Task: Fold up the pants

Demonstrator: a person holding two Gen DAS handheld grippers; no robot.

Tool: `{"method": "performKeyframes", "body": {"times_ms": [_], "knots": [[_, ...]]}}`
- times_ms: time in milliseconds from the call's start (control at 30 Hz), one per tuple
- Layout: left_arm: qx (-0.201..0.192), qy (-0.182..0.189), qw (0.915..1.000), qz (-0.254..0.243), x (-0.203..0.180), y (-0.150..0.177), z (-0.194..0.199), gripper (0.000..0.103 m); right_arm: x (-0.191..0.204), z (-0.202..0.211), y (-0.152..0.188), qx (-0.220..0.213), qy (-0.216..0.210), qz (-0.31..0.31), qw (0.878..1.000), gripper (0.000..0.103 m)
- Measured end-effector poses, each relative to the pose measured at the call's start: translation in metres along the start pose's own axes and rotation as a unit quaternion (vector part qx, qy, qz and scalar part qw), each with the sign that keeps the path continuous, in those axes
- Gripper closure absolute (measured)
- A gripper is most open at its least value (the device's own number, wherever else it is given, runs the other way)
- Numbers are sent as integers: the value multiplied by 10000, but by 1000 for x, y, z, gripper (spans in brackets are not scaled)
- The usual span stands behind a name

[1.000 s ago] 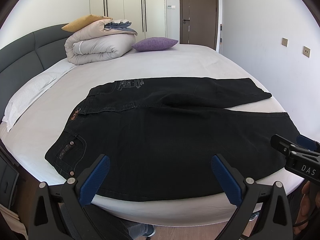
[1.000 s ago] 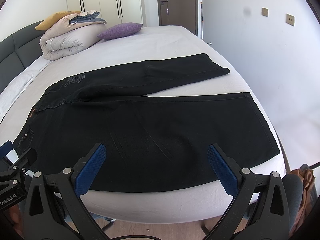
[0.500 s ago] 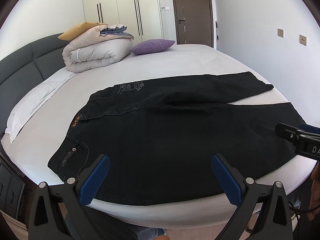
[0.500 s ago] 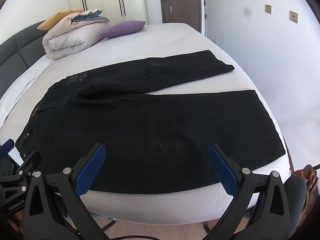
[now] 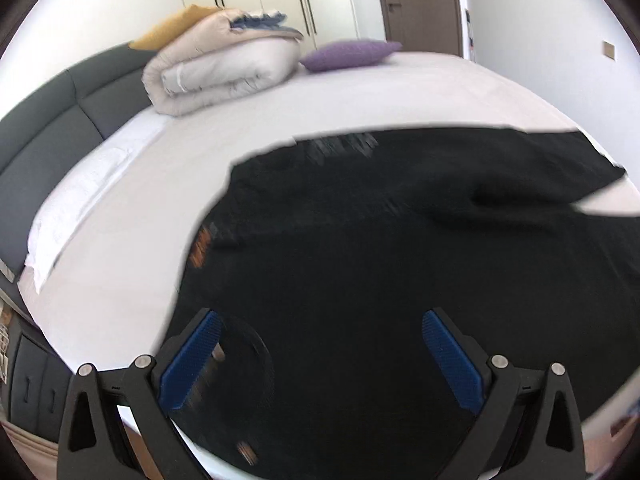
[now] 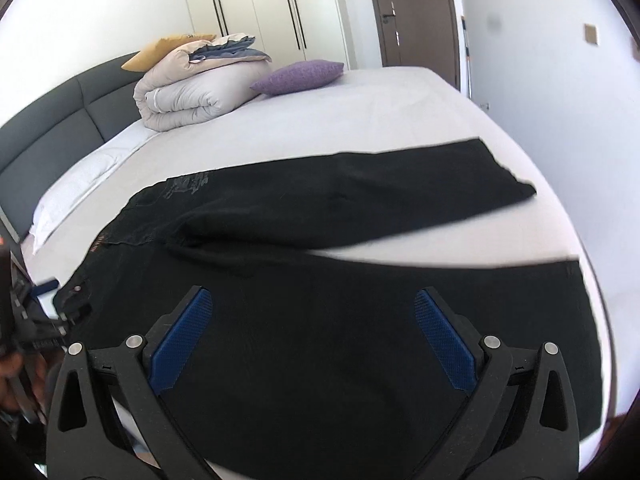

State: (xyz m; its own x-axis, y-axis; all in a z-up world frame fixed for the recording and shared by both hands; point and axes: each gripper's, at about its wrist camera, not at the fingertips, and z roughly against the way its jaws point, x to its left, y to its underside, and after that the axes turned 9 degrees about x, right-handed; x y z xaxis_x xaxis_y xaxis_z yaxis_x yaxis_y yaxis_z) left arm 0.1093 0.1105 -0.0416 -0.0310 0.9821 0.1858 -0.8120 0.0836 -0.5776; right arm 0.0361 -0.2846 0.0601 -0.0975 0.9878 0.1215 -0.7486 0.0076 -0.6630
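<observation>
— What is carried by the bed (image 6: 400, 120)?

— Black pants (image 6: 320, 300) are spread flat across its near half, legs parted.

— And beyond the pants?

— A rolled duvet (image 6: 192, 96) is set by the headboard, well apart from them; a purple pillow (image 6: 300, 76) is laid just beside it.

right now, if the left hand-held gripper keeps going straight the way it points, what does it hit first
Most likely the black pants on the bed. The left hand-held gripper is open over the waist end, with dark cloth filling the gap between its fingers. The blur makes depth uncertain.
</observation>
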Motion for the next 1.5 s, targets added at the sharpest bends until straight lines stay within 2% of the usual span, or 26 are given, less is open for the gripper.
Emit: {"method": "performKeyframes", "body": {"times_ms": [67,200,233,300,400,600,667,700,733,867,967,1000,1033,1067,1100,1167,1233,1367,1500], "knots": [[-289,-16,9993,-233,15,-36,-15,0,-3,-9,-16,10,18,263,9997,0],[-252,278,9951,-910,38,-120,-63,3,-13,-29,-43,192,-192,654,9975,1],[-179,445,9927,-1106,40,-139,-74,9,-16,-34,-48,241,-274,729,9967,3],[56,645,9857,-1557,41,-172,-98,16,-20,-45,-58,406,-456,913,9940,7],[535,672,9682,-2349,31,-210,-137,17,-27,-59,-65,616,-755,1069,9895,9],[1311,833,9355,-3173,14,-232,-201,19,-30,-93,-81,967,-1115,1470,9781,21],[1496,886,9265,-3336,9,-233,-215,26,-27,-100,-82,1003,-1213,1558,9752,21],[1584,945,9239,-3353,9,-234,-222,33,-27,-102,-79,1014,-1246,1569,9745,21],[1705,1045,9224,-3303,9,-233,-231,34,-27,-105,-79,1024,-1270,1566,9741,21],[2150,1566,9203,-2868,23,-231,-254,38,-27,-110,-76,1091,-1419,1573,9712,28],[2198,1730,9219,-2679,27,-225,-258,45,-21,-112,-80,1105,-1445,1708,9684,34],[2156,1726,9237,-2655,27,-221,-256,48,-18,-112,-83,1080,-1457,1780,9672,37],[2096,1694,9253,-2669,27,-219,-253,60,-14,-112,-85,1056,-1461,1832,9664,37],[2026,1655,9265,-2704,25,-216,-250,69,-10,-113,-91,1030,-1448,1904,9655,37],[1907,1516,9295,-2768,22,-211,-243,85,-5,-115,-97,1004,-1450,1983,9642,37],[1626,1224,9356,-2885,17,-200,-228,92,4,-117,-111,934,-1459,2160,9609,41],[1284,953,9438,-2892,13,-189,-208,95,21,-122,-128,830,-1395,2439,9561,41],[687,866,9567,-2691,20,-161,-164,95,60,-137,-172,561,-1426,2864,9458,41],[329,840,9603,-2639,23,-137,-133,95,116,-169,-213,434,-1261,3344,9330,41]]}}
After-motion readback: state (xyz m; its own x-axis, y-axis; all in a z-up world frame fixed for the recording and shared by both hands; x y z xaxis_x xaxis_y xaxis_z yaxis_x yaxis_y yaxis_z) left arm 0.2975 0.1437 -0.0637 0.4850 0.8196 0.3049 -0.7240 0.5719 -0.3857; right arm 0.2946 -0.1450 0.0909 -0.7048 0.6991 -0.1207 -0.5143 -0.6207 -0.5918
